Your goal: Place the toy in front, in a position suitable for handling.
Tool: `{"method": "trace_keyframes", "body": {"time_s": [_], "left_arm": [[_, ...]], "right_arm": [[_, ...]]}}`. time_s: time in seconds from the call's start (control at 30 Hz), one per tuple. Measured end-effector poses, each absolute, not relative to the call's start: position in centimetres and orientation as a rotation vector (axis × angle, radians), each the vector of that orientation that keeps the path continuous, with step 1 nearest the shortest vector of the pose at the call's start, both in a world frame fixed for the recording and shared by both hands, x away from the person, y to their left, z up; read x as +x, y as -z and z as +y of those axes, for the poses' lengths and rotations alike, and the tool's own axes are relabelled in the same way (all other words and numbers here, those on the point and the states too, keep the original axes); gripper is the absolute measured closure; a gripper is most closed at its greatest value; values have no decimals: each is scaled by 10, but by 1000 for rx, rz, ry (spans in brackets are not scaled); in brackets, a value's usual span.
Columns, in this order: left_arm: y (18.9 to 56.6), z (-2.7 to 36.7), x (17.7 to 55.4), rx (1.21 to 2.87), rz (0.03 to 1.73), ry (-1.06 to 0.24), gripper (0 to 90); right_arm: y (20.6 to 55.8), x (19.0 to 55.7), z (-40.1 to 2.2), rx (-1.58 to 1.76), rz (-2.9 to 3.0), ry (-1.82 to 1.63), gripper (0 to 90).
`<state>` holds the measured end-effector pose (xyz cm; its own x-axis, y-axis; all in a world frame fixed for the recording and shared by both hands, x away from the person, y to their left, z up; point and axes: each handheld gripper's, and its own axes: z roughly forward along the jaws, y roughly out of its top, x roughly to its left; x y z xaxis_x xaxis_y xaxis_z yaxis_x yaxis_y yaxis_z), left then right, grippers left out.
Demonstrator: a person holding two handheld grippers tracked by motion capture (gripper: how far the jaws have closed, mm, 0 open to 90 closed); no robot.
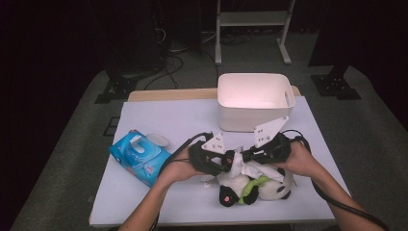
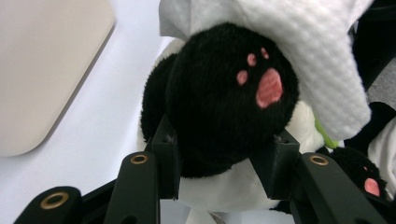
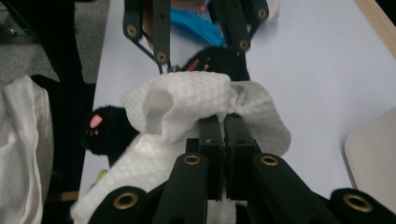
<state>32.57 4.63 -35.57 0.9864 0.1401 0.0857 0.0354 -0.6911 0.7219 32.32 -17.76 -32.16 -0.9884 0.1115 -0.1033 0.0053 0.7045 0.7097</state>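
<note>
Black-and-white plush panda toy [image 1: 250,185] lies at worktop's 6 o'clock; left hand-held gripper [image 2: 224,161] pinches its soft paw, right hand-held gripper [image 3: 224,128] pressed together on limp white paper wipe [image 3: 187,105]. We'd grip limbs: light, squashy.

Plush panda [image 1: 250,187] is lying on the white table [image 1: 159,120] near its front edge, black-and-white body with a green band across the middle. One black paw [image 2: 229,93] with pink pads is sitting raised between two black claw pads. White embossed wipe [image 3: 187,107] is draping over that paw, crumpled, pinched at one fold; it is possibly damp, unclear.
</note>
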Motion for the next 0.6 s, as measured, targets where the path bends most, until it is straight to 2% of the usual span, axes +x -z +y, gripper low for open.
{"method": "trace_keyframes", "body": {"time_s": [0.23,0.6], "left_arm": [[351,47,326,2304,128,-181,569],[351,44,327,2310,158,-186,594]], "right_arm": [[333,326,-195,167,2776,-1075,872],[307,318,-184,93,2722,-1168,871]]}}
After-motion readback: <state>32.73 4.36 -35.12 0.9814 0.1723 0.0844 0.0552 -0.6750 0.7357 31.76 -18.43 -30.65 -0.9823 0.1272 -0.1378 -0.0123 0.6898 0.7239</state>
